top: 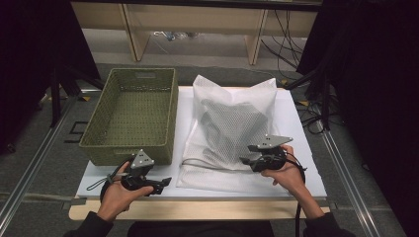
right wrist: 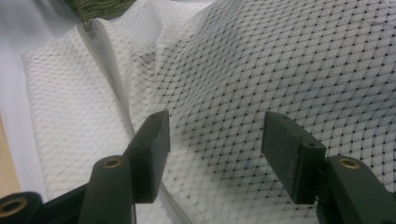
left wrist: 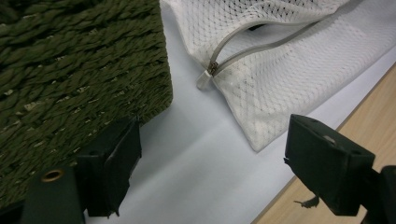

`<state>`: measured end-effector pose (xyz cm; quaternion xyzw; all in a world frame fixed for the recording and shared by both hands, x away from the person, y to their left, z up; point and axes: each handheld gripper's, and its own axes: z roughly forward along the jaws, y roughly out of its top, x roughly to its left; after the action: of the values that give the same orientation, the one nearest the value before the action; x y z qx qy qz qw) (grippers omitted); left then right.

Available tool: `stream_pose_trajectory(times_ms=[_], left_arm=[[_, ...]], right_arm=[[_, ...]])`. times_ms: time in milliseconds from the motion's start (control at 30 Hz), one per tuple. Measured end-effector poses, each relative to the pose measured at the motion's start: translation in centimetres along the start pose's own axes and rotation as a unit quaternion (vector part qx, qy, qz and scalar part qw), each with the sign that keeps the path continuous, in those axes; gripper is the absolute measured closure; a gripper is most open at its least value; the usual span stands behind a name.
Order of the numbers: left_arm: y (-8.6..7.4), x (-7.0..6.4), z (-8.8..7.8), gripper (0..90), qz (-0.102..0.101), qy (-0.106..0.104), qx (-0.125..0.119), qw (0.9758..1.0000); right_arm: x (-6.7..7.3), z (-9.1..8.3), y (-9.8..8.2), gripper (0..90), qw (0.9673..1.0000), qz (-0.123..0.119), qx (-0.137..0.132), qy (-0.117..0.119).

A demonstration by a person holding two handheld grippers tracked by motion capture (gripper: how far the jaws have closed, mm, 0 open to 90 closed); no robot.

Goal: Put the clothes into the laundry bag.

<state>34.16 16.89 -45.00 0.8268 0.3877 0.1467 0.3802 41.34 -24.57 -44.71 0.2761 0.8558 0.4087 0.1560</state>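
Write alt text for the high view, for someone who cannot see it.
A person's two hands each hold a hand-held gripper, left hand-held gripper and right hand-held gripper, both open, at the near edge of a white mesh laundry bag with dark contents. A green woven basket sits left of it on the white table.

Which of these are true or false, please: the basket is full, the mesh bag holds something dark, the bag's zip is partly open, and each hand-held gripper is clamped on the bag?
1. The green basket is full. False: nothing lies in it.
2. The white mesh bag holds something dark. True.
3. The zip is partly open. True.
4. The left hand-held gripper and right hand-held gripper are clamped on the bag. False: both are open; the left one is beside the basket, the right one over the bag.
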Motion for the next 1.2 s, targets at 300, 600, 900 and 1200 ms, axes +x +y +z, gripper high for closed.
stream_pose_trajectory(times_ms=[300,600,900,1200], left_arm=[[-0.2,-0.5,-0.3,18.0,-0.004,-0.017,-0.024,0.9996],[-0.5,-1.0,-0.8,16.9,0.01,-0.021,-0.038,0.999],[-0.6,-1.8,-1.4,17.1,0.013,-0.027,-0.043,0.9986],[-0.6,-2.2,-1.5,17.1,0.024,-0.024,-0.041,0.9986]], right_arm=[[-0.2,-1.4,-1.3,41.6,0.9997,0.017,-0.007,-0.016],[0.5,-2.7,-2.6,40.3,0.9995,0.024,-0.01,-0.017],[1.6,-3.4,-3.6,39.6,0.9997,0.017,0.001,-0.016],[2.8,-4.3,-4.4,38.2,0.9995,0.029,0.007,-0.002]])
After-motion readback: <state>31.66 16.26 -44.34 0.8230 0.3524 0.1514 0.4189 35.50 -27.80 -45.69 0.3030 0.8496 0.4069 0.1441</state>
